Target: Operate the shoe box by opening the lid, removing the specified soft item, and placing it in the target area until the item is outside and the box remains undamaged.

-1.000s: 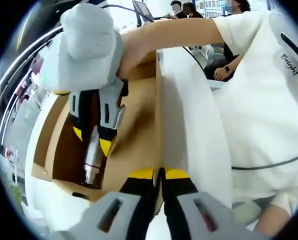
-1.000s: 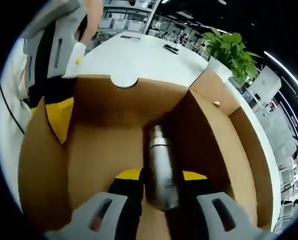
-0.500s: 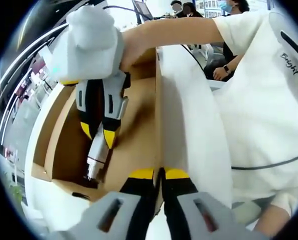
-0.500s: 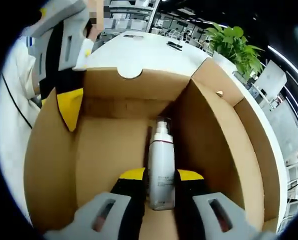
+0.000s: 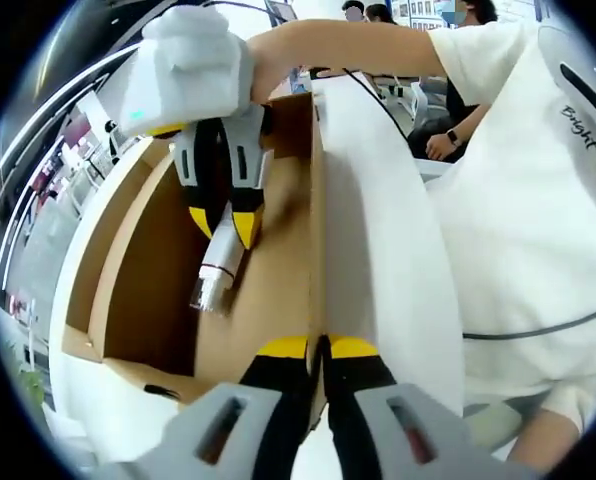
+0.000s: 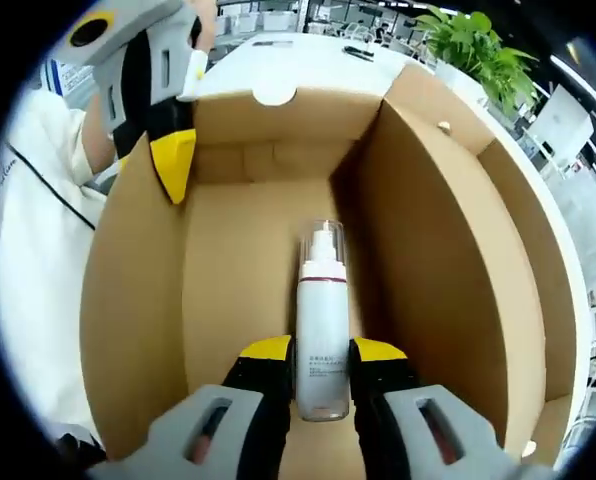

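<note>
Office with white table [image 6: 278, 70], potted plant [image 6: 473, 45] | open brown cardboard shoe box [image 6: 418, 250] | right gripper [image 6: 323, 350] clamped on white pump bottle [image 6: 321, 320], now raised off box floor versus a second ago | left gripper [image 5: 316, 348] pinching box wall | extraction under way

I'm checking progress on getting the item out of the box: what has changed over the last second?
The right gripper, shut on the bottle, has risen: the bottle has been lifted off the box floor and now hangs higher inside it, not yet clear of the walls. The left gripper stays clamped on the box's side wall; the box has not moved.
</note>
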A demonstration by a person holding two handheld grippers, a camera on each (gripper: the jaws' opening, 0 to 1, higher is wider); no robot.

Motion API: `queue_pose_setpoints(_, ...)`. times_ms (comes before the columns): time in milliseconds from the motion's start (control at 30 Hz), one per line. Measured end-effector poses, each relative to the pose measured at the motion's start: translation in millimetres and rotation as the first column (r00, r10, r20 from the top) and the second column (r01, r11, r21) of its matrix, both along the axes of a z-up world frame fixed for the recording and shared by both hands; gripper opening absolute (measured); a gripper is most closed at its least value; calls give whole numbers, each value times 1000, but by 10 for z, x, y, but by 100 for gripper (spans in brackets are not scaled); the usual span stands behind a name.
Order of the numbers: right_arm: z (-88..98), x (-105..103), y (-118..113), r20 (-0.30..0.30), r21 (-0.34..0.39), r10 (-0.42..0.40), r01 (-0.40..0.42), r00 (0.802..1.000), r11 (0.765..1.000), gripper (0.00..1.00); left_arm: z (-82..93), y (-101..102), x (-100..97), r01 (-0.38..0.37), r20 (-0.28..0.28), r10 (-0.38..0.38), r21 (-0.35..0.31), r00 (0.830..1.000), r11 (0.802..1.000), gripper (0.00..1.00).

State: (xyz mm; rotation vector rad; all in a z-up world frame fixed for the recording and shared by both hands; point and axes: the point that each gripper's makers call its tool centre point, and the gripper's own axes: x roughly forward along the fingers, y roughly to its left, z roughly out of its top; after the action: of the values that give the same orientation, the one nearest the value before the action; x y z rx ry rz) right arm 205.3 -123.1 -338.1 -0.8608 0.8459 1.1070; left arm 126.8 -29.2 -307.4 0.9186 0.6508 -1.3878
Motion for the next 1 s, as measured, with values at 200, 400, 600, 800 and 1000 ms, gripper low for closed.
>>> queue_pose_setpoints(200,-27,-35,-71,-17,-34,-1,0,1000,999,21,-2,-2,-2,-1,-1,1,0,1000,1000,4)
queue_pose_setpoints(400,15,-2,-62,-29,-20,-70,69,997,997,32,-4,-3,-4,-1,-1,1,1,1000,1000,4)
queue_pose_setpoints(600,138,40,237,-34,44,-29,30,999,999,36,-4,-5,-6,-1,-2,1,2,1000,1000,4)
queue_pose_setpoints(800,113,161,423,-73,-36,-8,5,997,999,31,-3,-4,-4,0,0,0,0,1000,1000,4)
queue_pose_setpoints(1000,60,242,512,-104,-100,9,-19,994,995,30,0,-2,-4,2,-1,-2,-2,1000,1000,4)
